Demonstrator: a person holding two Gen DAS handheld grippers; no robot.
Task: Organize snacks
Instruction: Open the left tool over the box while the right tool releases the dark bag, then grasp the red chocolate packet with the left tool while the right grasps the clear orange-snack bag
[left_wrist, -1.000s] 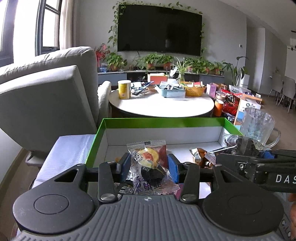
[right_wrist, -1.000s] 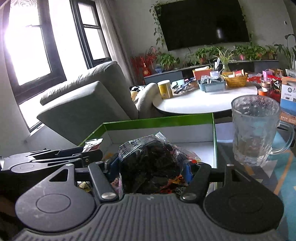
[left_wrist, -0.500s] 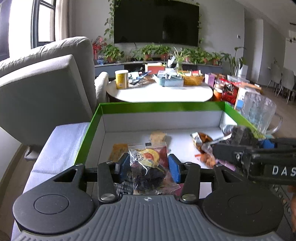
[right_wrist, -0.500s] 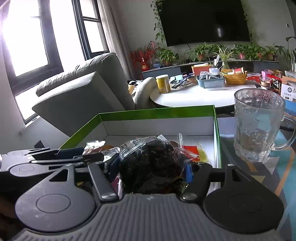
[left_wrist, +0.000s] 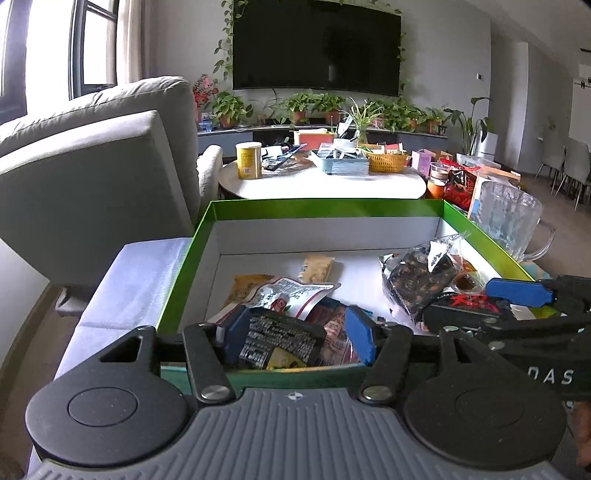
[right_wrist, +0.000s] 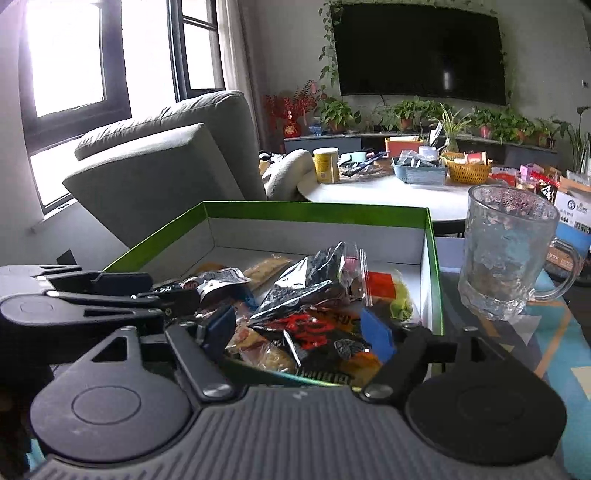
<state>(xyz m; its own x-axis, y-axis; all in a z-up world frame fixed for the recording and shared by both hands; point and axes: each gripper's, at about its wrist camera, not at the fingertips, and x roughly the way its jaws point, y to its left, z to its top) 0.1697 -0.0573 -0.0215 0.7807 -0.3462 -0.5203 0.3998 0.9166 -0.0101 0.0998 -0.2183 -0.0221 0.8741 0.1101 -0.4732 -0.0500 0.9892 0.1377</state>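
Note:
A green-rimmed box (left_wrist: 325, 206) with a white inside holds several snack packets. My left gripper (left_wrist: 295, 334) is open over the box's near edge; the red and clear snack packet (left_wrist: 291, 295) lies loose in the box between its blue pads. My right gripper (right_wrist: 299, 328) is open too; the clear bag of dark snacks (right_wrist: 310, 284) lies in the box (right_wrist: 317, 210) on other packets. That bag also shows in the left wrist view (left_wrist: 421, 273), with the right gripper's blue finger (left_wrist: 517, 293) beside it.
A glass mug (right_wrist: 506, 251) stands just right of the box. A grey armchair (left_wrist: 92, 173) is on the left. A round white table (left_wrist: 321, 181) with a yellow can, baskets and clutter stands behind the box.
Both grippers opened and let go of their packets, which now lie in the box. Both grippers pulled back toward the near edge of the box.

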